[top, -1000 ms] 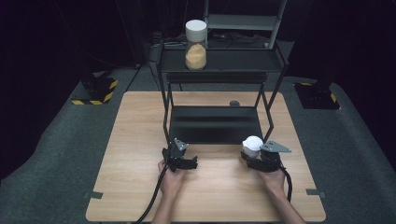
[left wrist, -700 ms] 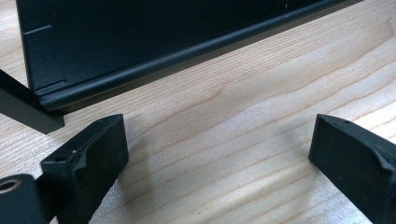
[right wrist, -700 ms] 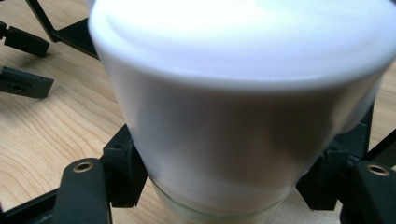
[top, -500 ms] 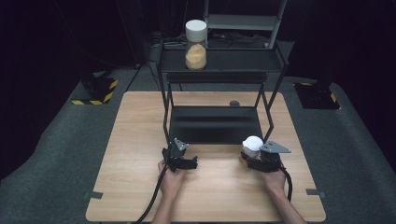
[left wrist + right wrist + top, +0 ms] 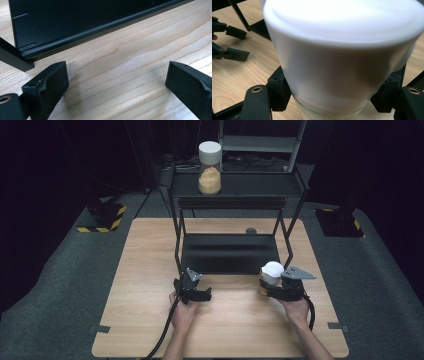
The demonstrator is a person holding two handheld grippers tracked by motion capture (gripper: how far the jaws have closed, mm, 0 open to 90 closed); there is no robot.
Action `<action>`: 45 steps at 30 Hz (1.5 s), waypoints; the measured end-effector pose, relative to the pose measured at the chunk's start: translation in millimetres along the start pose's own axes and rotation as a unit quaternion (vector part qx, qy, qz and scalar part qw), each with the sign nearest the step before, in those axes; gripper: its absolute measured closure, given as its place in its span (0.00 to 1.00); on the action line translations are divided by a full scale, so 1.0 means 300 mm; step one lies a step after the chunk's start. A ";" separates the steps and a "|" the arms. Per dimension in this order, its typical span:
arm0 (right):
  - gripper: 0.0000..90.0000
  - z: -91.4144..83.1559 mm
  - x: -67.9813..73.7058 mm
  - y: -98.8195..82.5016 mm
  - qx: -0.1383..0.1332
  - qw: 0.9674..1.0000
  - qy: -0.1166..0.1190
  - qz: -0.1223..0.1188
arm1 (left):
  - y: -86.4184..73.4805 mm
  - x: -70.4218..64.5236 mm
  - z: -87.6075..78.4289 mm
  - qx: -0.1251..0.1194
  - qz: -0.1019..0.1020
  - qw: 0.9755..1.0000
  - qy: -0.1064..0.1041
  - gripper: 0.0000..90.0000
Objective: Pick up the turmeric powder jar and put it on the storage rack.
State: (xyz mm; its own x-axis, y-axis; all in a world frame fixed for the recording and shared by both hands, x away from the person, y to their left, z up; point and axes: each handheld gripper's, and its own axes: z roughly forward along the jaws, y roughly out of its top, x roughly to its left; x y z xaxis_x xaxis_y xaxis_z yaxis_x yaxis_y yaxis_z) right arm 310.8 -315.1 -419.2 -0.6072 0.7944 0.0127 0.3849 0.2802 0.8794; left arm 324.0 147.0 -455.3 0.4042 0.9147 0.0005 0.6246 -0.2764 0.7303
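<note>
A glass jar with a white lid (image 5: 272,270) stands on the wooden table (image 5: 150,270), just in front of the black rack's lower shelf (image 5: 230,254). My right gripper (image 5: 270,287) is shut on this jar (image 5: 342,62); both jaws press its sides just under the lid. My left gripper (image 5: 202,295) rests low over the table at the shelf's front left corner. Its jaws stand wide open (image 5: 115,82) over bare wood, pointing at the shelf edge (image 5: 75,40). A second jar with a white lid and tan filling (image 5: 210,167) stands on the rack's top shelf.
The black metal rack (image 5: 237,185) has thin legs at each corner of the lower shelf. A small dark round object (image 5: 251,230) lies on the table behind the shelf. Grey carpet surrounds the table, with black stands marked by yellow stripes at the left (image 5: 102,217).
</note>
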 end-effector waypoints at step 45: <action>0.34 -0.102 -0.097 0.400 -0.007 0.998 0.059 0.004 | 0.000 0.000 0.000 -0.001 0.000 1.000 0.000 0.05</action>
State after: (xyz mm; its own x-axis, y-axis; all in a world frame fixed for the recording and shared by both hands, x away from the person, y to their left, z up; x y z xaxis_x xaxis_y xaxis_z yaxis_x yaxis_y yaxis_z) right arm 353.3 -321.0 -299.6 -0.6828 0.7269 0.0743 0.3799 0.2662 0.8859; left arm 323.8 147.0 -455.4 0.4036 0.9150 0.0009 0.6239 -0.2759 0.7312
